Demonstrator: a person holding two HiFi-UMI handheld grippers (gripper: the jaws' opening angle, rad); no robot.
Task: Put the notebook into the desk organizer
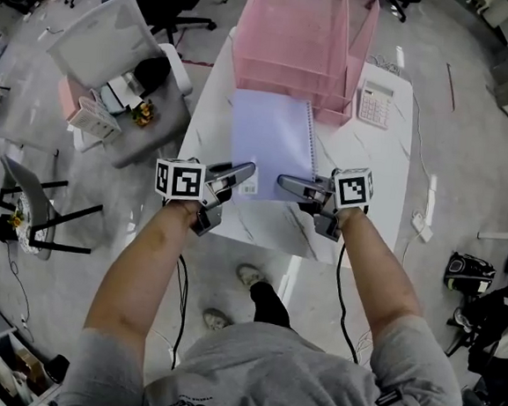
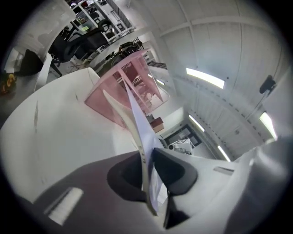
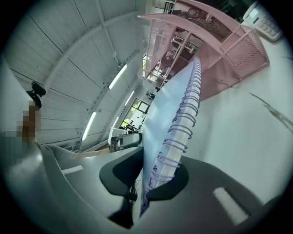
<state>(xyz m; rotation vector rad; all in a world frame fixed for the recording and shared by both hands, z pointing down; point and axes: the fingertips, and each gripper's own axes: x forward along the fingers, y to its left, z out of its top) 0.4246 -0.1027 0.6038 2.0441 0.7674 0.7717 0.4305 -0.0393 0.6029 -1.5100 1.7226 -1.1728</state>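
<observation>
A lavender spiral notebook [image 1: 273,142] lies flat on the white table [image 1: 372,164], its far edge close to the pink mesh desk organizer [image 1: 299,42]. My left gripper [image 1: 246,172] is shut on the notebook's near left corner; in the left gripper view the cover [image 2: 139,137] runs edge-on between the dark pads. My right gripper [image 1: 287,184] is shut on the near right corner by the spiral binding [image 3: 181,132], with the organizer [image 3: 219,41] beyond it. The left gripper view shows the organizer [image 2: 121,89] ahead.
A white calculator [image 1: 375,102] lies right of the organizer. A grey office chair [image 1: 117,49] with small items stands left of the table, and the near table edge [image 1: 259,242] is just below the grippers. Bags and cables lie on the floor at right.
</observation>
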